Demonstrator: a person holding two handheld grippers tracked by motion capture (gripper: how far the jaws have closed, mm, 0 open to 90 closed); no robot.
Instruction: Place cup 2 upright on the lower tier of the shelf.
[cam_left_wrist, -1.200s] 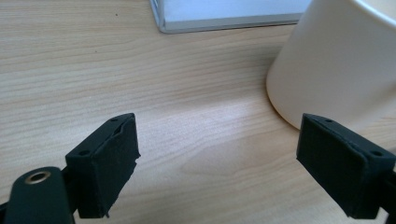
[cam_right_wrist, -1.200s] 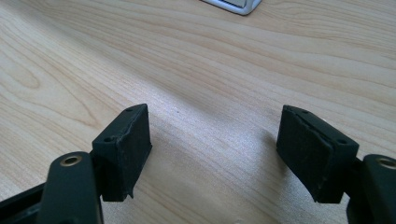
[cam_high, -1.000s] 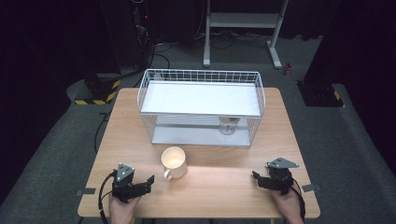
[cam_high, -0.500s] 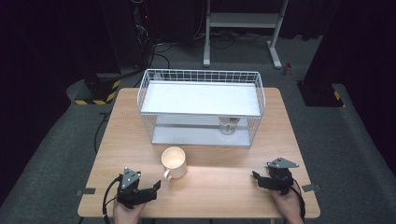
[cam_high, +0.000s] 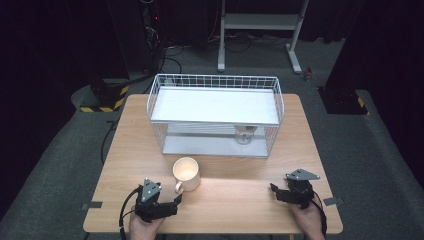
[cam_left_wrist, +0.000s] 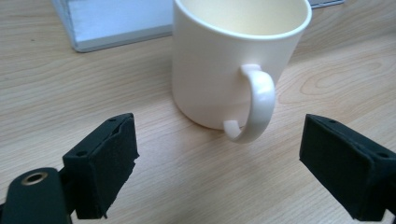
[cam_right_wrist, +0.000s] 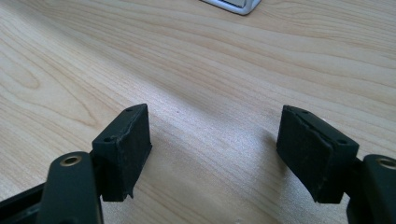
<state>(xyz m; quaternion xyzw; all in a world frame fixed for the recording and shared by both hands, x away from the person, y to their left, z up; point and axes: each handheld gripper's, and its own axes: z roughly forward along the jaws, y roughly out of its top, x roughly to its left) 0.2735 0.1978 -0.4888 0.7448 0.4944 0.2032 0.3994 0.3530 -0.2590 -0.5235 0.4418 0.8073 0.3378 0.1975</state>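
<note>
Pale wood-grain boards make up the one rectangular surface (cam_high: 240, 210), which sits low in the middle of the high view on a dark grey floor.

Nearest, at the bottom edge, two hands come in, each with one black hand-held gripper. The left hand-held gripper (cam_high: 175, 201) lies at lower left, its jaws standing apart with nothing between the pads; they have just been opening a little further. From its own camera the two black pads (cam_left_wrist: 105, 165) sit at the lower corners of the frame, and the handle (cam_left_wrist: 254, 105) of the mug hangs in the gap ahead of them, not touched. The right hand-held gripper (cam_high: 274, 190) lies at lower right, jaws also apart over bare wood.

One cream ceramic mug (cam_high: 186, 173), upright and empty, stands just left of centre, close above the left hand-held gripper, its handle turned toward the lower left.

Beyond it, in the middle of the frame, stands one white wire two-tier rack (cam_high: 215, 117). One small metallic cup-like thing (cam_high: 245, 135) sits on its lower tier toward the right; what it is cannot be made out.

Farthest, at the top, one white metal stand (cam_high: 260, 30) rests on the floor.

Against a second ago, the left hand-held gripper has shifted rightward along the bottom edge, nearer the mug's handle. The right one, the mug and the rack lie as before.
</note>
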